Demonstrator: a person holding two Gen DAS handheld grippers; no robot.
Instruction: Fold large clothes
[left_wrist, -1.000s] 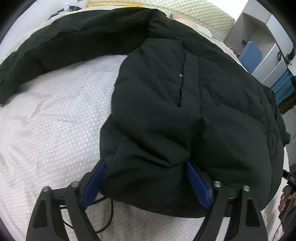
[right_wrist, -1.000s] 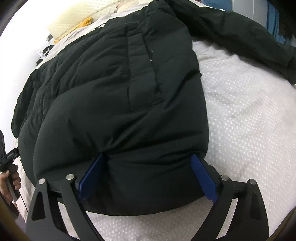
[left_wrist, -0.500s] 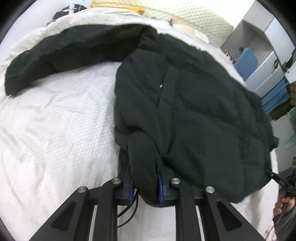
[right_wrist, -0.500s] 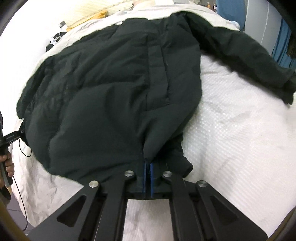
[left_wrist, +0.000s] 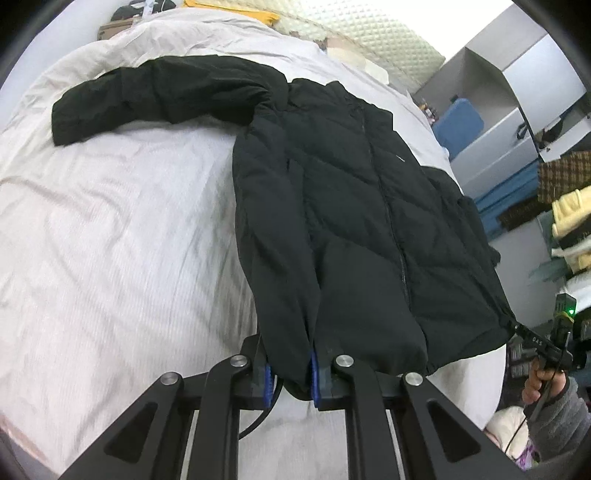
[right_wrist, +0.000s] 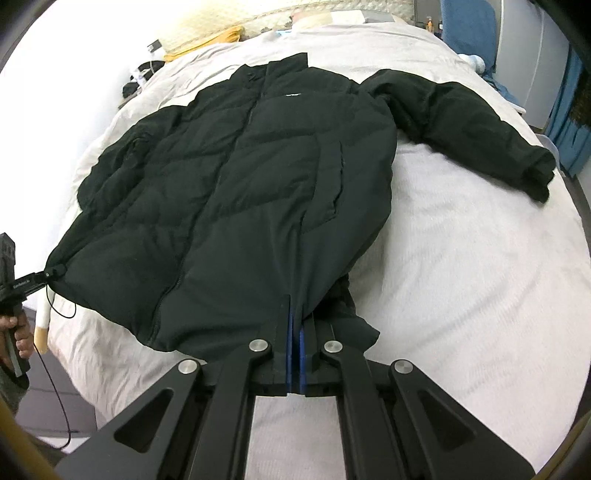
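Observation:
A large black padded jacket (left_wrist: 362, 221) lies front up on a white bed (left_wrist: 110, 258), zip closed, collar at the far end. It also shows in the right wrist view (right_wrist: 258, 192). My left gripper (left_wrist: 291, 373) is shut on the jacket's bottom hem at its left corner. My right gripper (right_wrist: 294, 350) is shut on the hem at the right corner. The hem is lifted and stretched between them. One sleeve (left_wrist: 155, 99) lies spread out to the left; the other sleeve (right_wrist: 472, 125) lies out to the right.
Pillows (right_wrist: 207, 26) and small dark items (right_wrist: 142, 77) sit at the head of the bed. Shelves with a blue case (left_wrist: 458, 122) and stacked clothes (left_wrist: 569, 221) stand to the right. The other hand and gripper show at the bed's edge (left_wrist: 550, 350).
Both grippers closed on the jacket's hem, then pulled back and up. The jacket has stretched out flat and long, and more of the bed and both sleeves show.

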